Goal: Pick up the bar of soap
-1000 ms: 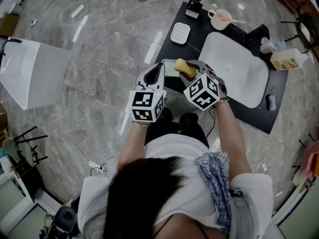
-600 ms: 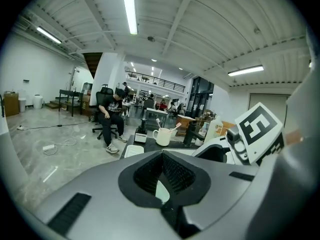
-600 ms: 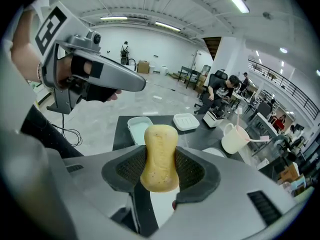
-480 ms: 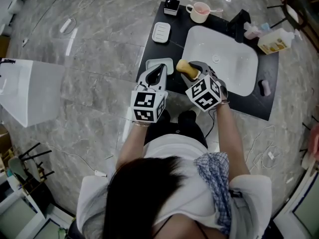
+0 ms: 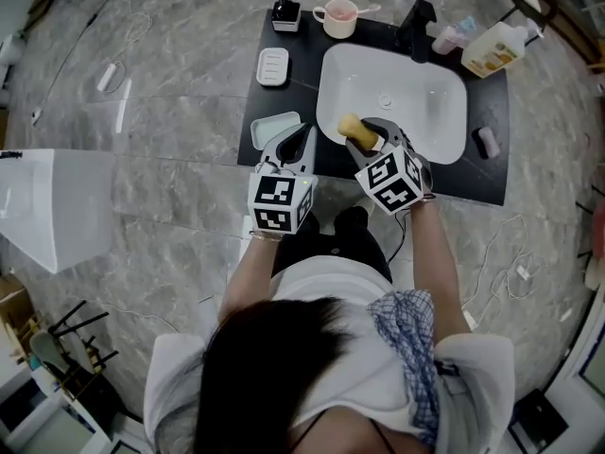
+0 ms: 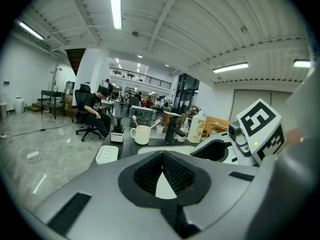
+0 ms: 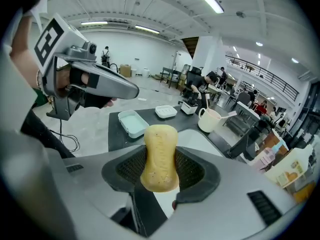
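Note:
A yellow bar of soap (image 5: pixel 354 128) stands upright between the jaws of my right gripper (image 5: pixel 371 138), which is shut on it. In the head view it hangs over the near left edge of the white sink basin (image 5: pixel 430 112). The right gripper view shows the soap (image 7: pixel 160 156) clamped between the black pads of that gripper (image 7: pixel 161 151), its upper half sticking out past them. My left gripper (image 5: pixel 301 136) is shut with nothing in it, held beside the right one over the black counter's front edge. In the left gripper view its jaws (image 6: pixel 162 156) meet at the tips.
On the black counter (image 5: pixel 298 102) lie a pale green tray (image 5: pixel 269 129), a white soap dish (image 5: pixel 272 66), a black dispenser (image 5: pixel 284 9) and a pink cup (image 5: pixel 338 15). A black faucet (image 5: pixel 416 19) and a bottle (image 5: pixel 492 50) stand behind the sink. A white box (image 5: pixel 47 206) sits on the floor at left.
Both grippers have moved forward together toward the counter, the soap still clamped in the right one. The soap now hangs over the sink's edge instead of short of the counter.

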